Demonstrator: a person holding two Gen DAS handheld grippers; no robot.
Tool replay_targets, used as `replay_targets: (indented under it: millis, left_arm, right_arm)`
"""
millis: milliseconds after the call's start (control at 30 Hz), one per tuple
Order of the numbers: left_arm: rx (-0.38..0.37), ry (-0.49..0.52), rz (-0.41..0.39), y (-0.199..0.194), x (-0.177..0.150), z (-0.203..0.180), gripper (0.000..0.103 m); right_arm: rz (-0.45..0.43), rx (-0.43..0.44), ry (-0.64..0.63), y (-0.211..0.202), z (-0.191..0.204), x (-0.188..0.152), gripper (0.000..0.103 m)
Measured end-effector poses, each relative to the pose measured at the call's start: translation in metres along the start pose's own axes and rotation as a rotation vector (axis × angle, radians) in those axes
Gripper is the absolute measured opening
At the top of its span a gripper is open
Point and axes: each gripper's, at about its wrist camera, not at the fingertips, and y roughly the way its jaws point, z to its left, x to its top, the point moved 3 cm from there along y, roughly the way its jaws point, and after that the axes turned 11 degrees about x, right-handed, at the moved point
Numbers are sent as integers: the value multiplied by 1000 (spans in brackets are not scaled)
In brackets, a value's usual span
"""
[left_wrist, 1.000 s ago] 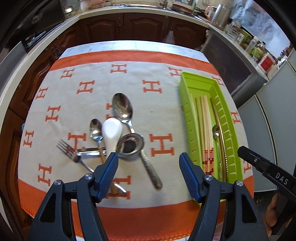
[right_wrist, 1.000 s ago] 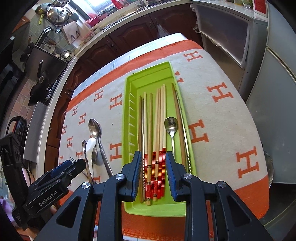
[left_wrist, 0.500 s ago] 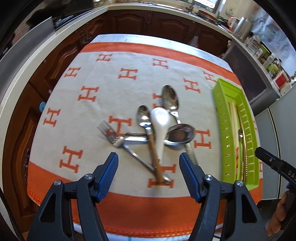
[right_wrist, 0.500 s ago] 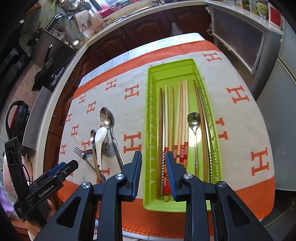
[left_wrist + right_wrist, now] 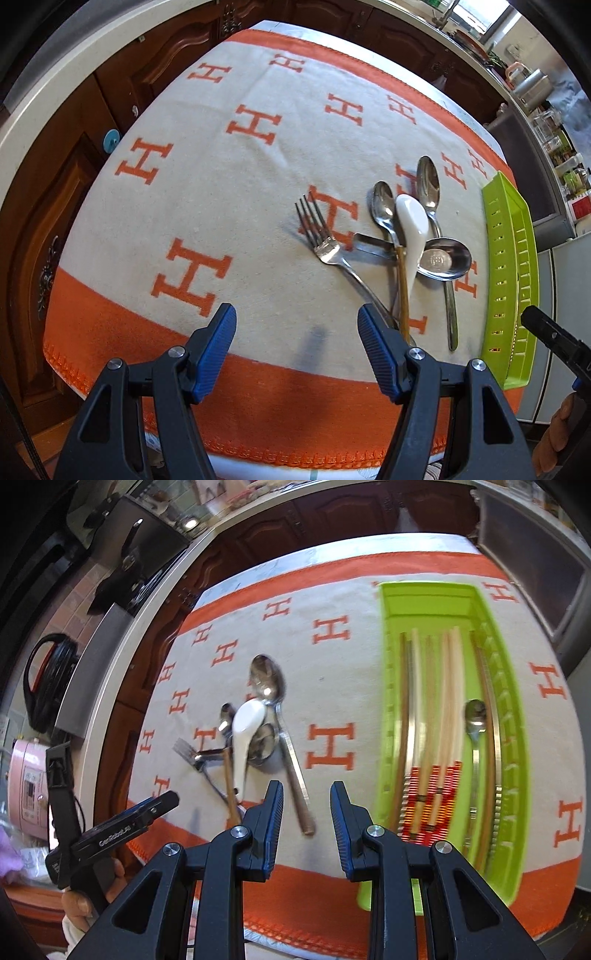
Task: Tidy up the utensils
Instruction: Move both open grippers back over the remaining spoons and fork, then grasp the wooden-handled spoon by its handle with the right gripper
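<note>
A pile of utensils lies on the orange-and-cream cloth: a fork (image 5: pixel 321 236), a white ceramic spoon (image 5: pixel 412 229) and several metal spoons (image 5: pixel 428 184) crossing one another. My left gripper (image 5: pixel 297 347) hangs open above bare cloth, left of the pile, with its right finger over the fork's handle end. The green tray (image 5: pixel 388 701) holds several chopsticks (image 5: pixel 436 720) and a small spoon (image 5: pixel 474 716). My right gripper (image 5: pixel 306 805) stands narrowly open and empty over the gap between the pile's white spoon (image 5: pixel 245 734) and the tray, above the big spoon's handle end.
The table's front edge with the orange fringe (image 5: pixel 258 454) runs just below both grippers. Dark wooden cabinets (image 5: pixel 74 184) and a pale counter surround the table. A pink appliance (image 5: pixel 26 782) and a black kettle (image 5: pixel 48 679) stand at the left. A hand holds the left gripper (image 5: pixel 147 812).
Both grippers have slid left across the table. The left went from over the pile to its left; the right went from over the tray to the cloth beside it. Neither jaw gap changed.
</note>
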Motion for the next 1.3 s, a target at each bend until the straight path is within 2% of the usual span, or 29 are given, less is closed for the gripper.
replay_targets:
  millis: [267,433,700,867,1300]
  left_arm:
    - [-6,6,-1,6,0,3,66]
    - [34,23,-24,6,0,8,66]
    - [35,16,-41,10,4,18,66]
    - [24,2,-24,18,2,27,66]
    - [-4,-5,-13,26,-2,34,67]
  right_arm:
    - [109,49,-98,48,37,8,27]
    - [166,62,-182,81,65,15,27]
    - [231,2,-220,137,74,27,27]
    - [250,-13,-228,151,76,26,27]
    - [236,-65,-293,155,91,24,26]
